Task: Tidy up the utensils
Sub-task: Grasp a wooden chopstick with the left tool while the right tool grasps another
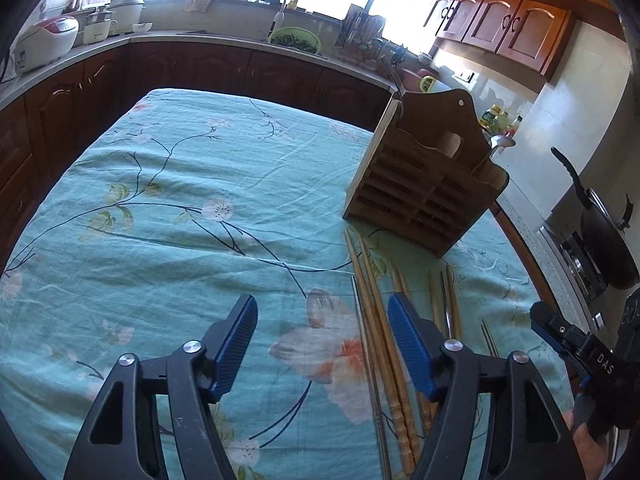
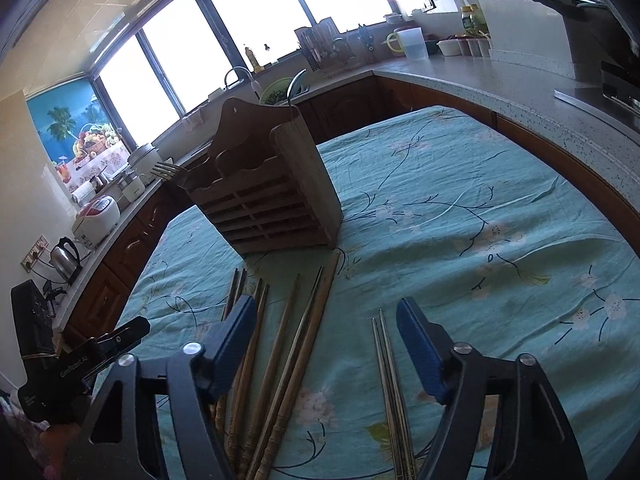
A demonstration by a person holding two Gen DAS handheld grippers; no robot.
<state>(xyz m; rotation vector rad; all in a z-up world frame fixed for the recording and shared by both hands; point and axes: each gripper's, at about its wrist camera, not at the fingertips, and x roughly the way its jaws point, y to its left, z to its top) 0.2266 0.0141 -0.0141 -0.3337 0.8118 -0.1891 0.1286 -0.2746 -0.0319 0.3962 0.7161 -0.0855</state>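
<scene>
A wooden utensil holder (image 1: pixel 424 184) stands on the teal floral tablecloth (image 1: pixel 180 208); it also shows in the right wrist view (image 2: pixel 272 196). A spoon (image 1: pixel 502 142) and a fork (image 2: pixel 166 170) stick out of it. Several wooden chopsticks (image 1: pixel 380 320) lie in front of it, also seen in the right wrist view (image 2: pixel 296 344), with a metal pair (image 2: pixel 390 376) beside them. My left gripper (image 1: pixel 322 340) is open and empty above the cloth, left of the chopsticks. My right gripper (image 2: pixel 326 344) is open and empty over the chopsticks.
Kitchen counters (image 2: pixel 500 80) with dark wood cabinets surround the table. A rice cooker (image 1: pixel 44 42), a kettle (image 2: pixel 64 258), a green colander (image 1: pixel 296 38) by the sink and a black pan (image 1: pixel 608 240) on the stove sit on them.
</scene>
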